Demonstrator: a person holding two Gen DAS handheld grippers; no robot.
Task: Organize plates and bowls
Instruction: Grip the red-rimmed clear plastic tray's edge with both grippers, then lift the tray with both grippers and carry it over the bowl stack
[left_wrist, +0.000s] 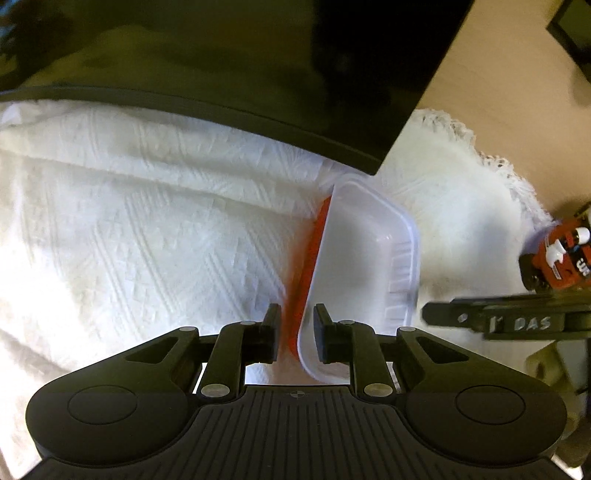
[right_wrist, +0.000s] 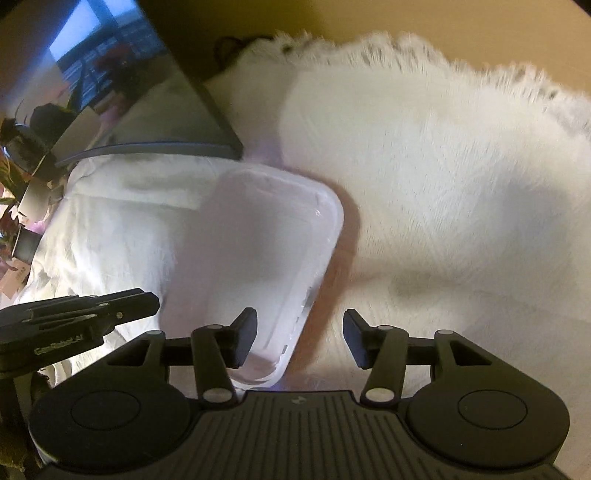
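My left gripper is narrowed around the near edge of a translucent white plastic container, its pads on either side of the rim with a little gap showing, so I cannot tell whether they actually pinch it. The container is rectangular with rounded corners and looks empty; it stretches away from my left gripper toward 1 o'clock. A red-orange piece runs along its outer wall at 12 o'clock, just beside it, too blurred to identify. Everything lies over a white textured cloth, with a dark flat panel beyond at 11 o'clock. My right gripper stands wide apart, holding nothing, straddling the container's near rim, one pad inside it and the other over the cloth at 3 o'clock.
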